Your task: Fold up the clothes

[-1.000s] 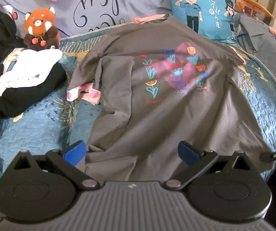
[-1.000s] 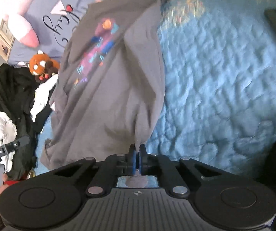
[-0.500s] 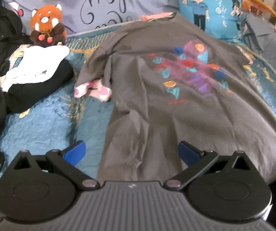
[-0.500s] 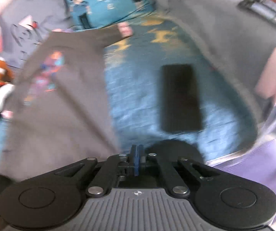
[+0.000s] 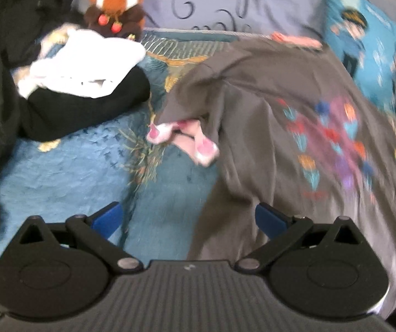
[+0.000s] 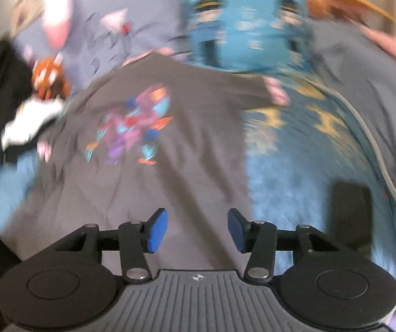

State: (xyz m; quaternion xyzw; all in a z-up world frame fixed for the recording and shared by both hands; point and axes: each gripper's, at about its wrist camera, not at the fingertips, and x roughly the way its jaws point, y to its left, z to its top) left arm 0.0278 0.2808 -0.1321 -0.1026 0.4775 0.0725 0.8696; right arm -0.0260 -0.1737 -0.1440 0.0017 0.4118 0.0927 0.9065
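A grey T-shirt [image 5: 294, 127] with a colourful flower print lies spread on the blue quilt [image 5: 68, 166], its left sleeve folded inward. My left gripper [image 5: 188, 218] hangs open over the shirt's lower left edge, nothing between its blue pads. In the right wrist view the same grey T-shirt [image 6: 153, 166] fills the middle. My right gripper [image 6: 198, 231] hovers above its lower right part; its jaws are opening and nothing is between them.
A pink and white sock-like item [image 5: 187, 138] pokes out from under the left sleeve. White and black clothes [image 5: 84, 83] and a red panda plush [image 5: 115, 2] sit at the left. Pillows [image 5: 369, 47] line the back. A black phone [image 6: 351, 215] lies on the quilt at the right.
My right gripper has let go of the shirt's hem, opened, lifted and rolled to face the whole shirt. My left gripper has slid left along the shirt's bottom edge, still open.
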